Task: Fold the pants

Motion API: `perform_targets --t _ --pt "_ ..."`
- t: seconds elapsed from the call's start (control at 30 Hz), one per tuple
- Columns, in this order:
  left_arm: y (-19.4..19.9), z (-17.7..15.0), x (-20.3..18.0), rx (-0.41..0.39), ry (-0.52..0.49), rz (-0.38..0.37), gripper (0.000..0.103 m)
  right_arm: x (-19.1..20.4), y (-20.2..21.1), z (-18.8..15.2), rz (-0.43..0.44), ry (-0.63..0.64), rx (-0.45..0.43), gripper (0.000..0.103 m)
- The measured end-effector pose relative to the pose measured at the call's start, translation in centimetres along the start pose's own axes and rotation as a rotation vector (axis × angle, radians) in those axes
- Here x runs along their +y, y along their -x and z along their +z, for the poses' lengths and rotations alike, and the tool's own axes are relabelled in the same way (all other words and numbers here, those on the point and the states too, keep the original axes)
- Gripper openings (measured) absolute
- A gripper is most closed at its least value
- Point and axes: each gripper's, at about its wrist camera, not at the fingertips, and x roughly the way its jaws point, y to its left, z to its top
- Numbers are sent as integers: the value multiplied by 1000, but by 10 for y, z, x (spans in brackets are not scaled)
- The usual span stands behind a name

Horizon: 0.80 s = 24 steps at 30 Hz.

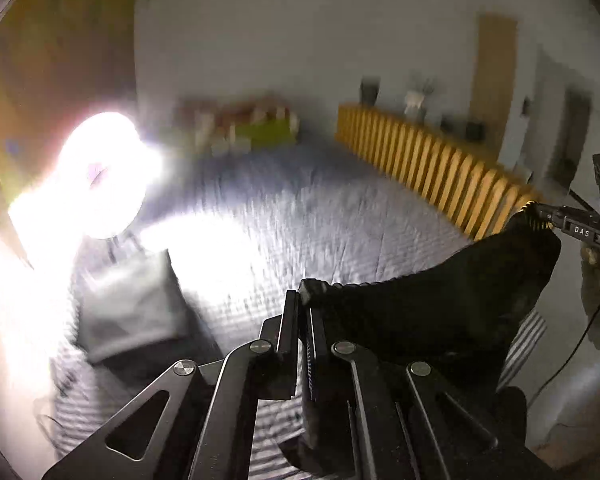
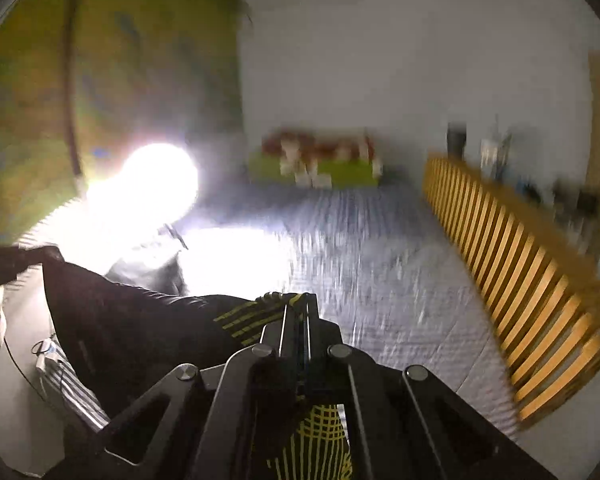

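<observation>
Black pants (image 1: 440,300) held up off the bed (image 1: 320,216) between your two grippers, waistband stretched across.

Your left gripper (image 1: 304,300) is pinched shut on one corner of the waistband; your right gripper (image 2: 298,304) is clamped tight on the other end, where yellow stripes mark the fabric. In the left wrist view the right gripper shows at far right w/ the cloth bunched at its tip, and the waistband sags in a shallow curve between the two. The rest of the pants hang down below the grippers, in front of the grey quilted bed. A bright lamp (image 2: 156,184) glares at the left side of the bed; a yellow slatted rail (image 2: 520,280) runs along the right. Bkgd is motion-blurred, so small items on the far shelf can't be made out.
</observation>
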Motion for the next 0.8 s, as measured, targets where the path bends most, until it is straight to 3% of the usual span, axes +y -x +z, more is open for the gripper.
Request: perform_targets --t 0.1,0.23,0.33,0.43,0.5,0.57,0.6,0.7,0.8 --pt "-119 -8 22 175 60 2 3 -12 -99 -13 -30 -51 148 1" --pt "-240 -23 36 316 105 36 3 -37 -243 -47 -67 -150 359 1" --pt "-315 -38 42 399 126 43 3 -57 -315 -66 -93 -189 452 1" --pt "-355 -45 50 439 152 14 10 -70 -352 -84 -35 -246 508 5" --pt "-370 -44 63 463 229 -49 44 -83 -363 -85 16 -283 519 12" --pt "-369 -42 77 416 249 -62 52 -88 -359 -82 53 -298 495 24" --pt "-367 -38 79 406 247 -64 53 -92 -355 -78 65 -294 473 29" --pt "-347 -45 86 357 204 -60 53 -101 -338 -73 81 -275 418 30" --pt "-349 -56 85 340 122 -64 53 -88 -333 -73 39 -118 396 30"
